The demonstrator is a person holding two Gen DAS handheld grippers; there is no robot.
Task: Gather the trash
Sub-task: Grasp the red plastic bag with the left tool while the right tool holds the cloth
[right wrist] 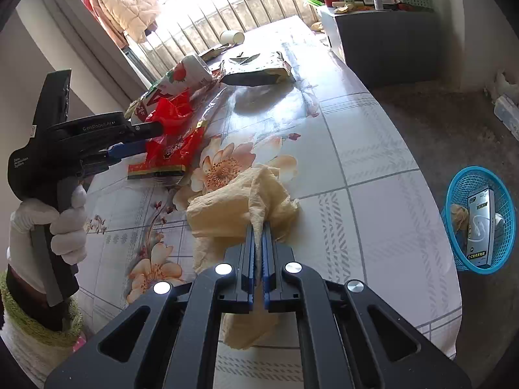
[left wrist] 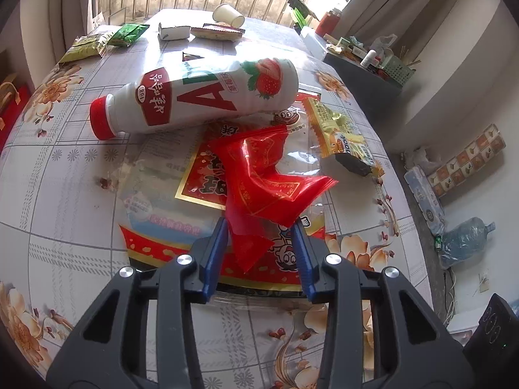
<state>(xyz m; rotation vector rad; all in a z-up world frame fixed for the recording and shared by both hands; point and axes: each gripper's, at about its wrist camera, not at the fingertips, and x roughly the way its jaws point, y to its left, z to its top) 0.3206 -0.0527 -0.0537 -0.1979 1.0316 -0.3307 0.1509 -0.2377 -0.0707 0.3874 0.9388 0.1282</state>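
Right gripper [right wrist: 258, 227] pinching crumpled yellow tissue [right wrist: 240, 207] over table [right wrist: 373, 149] | left gripper [left wrist: 261, 227] spread around red wrapper [left wrist: 269, 175] | blue basket [right wrist: 454, 194] on floor, well apart | risk: loose tissue slipping mid-carry

Black tool [right wrist: 258, 236] – blue pads (silver screws), white glove [right wrist: 66, 223]

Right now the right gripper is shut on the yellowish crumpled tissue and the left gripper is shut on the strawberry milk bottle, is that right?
Not quite. The left gripper is open around a red plastic wrapper, as the left wrist view shows; the strawberry milk bottle lies untouched on the table beyond it. The right gripper is indeed shut on the yellowish crumpled tissue.
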